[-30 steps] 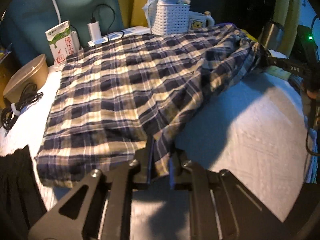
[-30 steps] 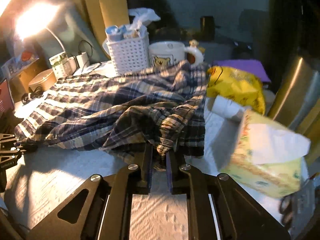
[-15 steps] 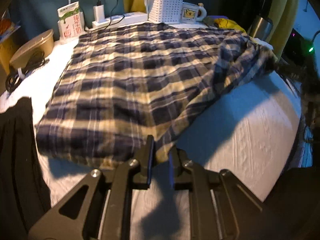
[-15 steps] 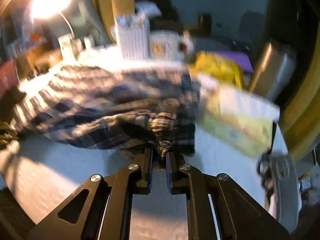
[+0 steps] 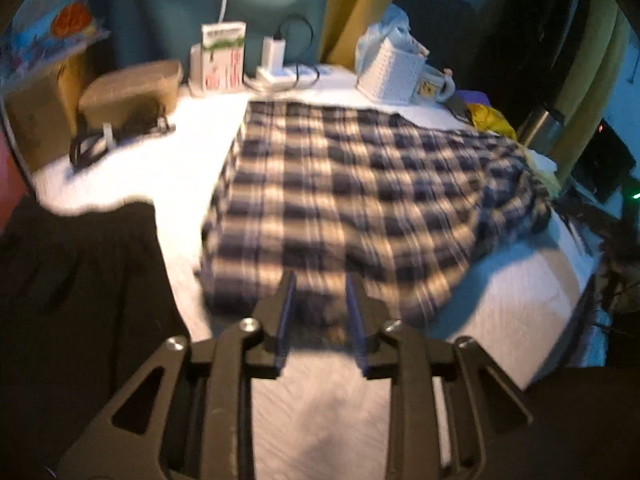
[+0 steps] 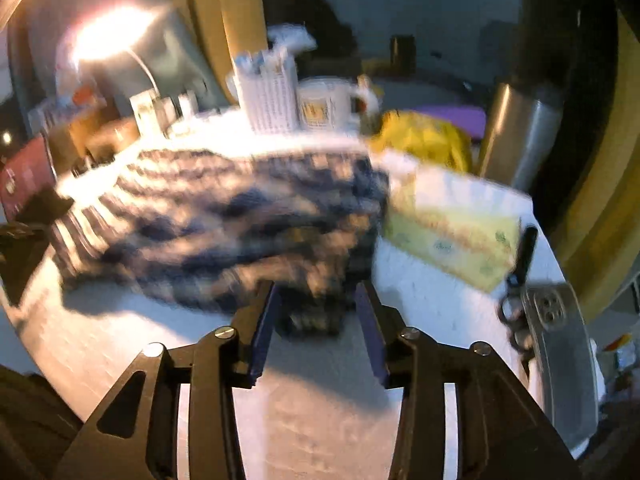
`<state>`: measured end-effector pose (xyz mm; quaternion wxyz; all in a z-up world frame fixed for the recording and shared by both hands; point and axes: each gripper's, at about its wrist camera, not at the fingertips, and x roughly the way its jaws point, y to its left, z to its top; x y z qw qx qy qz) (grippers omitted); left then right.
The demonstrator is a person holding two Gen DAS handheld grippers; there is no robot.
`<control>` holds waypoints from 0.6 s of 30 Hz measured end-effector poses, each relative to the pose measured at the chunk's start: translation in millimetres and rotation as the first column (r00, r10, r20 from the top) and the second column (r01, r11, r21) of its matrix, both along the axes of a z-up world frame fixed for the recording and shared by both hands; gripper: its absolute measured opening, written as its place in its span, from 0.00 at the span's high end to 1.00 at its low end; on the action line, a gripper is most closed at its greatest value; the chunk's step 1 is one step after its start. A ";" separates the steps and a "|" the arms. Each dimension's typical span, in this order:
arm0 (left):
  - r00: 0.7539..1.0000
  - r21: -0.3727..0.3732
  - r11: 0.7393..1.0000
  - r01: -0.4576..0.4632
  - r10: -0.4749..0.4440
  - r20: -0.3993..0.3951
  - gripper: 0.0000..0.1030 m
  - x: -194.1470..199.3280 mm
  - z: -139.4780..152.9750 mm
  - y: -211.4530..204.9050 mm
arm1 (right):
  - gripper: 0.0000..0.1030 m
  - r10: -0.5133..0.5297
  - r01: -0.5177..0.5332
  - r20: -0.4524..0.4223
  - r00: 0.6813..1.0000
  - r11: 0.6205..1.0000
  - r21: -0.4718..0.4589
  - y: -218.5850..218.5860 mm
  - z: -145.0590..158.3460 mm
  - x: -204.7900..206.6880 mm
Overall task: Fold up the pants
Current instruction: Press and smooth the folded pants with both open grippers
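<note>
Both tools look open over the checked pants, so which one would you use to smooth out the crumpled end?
Probably the right tool: it sits open directly at the bunched end of the pants. The left tool faces the end that already lies flat.

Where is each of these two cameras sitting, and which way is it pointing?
Left wrist view: sits on the left gripper, looking forward along its parted fingers over the plaid pants toward the white basket at the back; only the gripper's black frame shows.
Right wrist view: sits on the right gripper, looking along its parted fingers at the bunched end of the pants, tissue box to the right; again only gripper frame.
Shared: the pants, the basket, the mug and the white tabletop.
</note>
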<state>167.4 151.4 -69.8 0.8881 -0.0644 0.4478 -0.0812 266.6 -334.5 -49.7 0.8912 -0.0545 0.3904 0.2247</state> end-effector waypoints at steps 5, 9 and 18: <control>0.999 0.035 0.998 0.050 -0.050 0.003 0.62 36.9 -10.2 -16.0 | 0.57 0.036 -0.036 0.018 0.999 0.999 0.003 43.0 4.1 11.8; 0.996 0.066 0.995 0.081 -0.078 -0.039 0.62 61.6 -31.4 -27.1 | 0.57 0.091 -0.093 -0.024 0.996 0.994 -0.053 86.7 -16.1 24.9; 0.999 0.191 0.981 0.026 -0.020 -0.033 0.61 99.0 -58.1 -19.5 | 0.57 0.089 -0.104 -0.123 0.988 0.988 -0.116 133.0 -57.9 70.2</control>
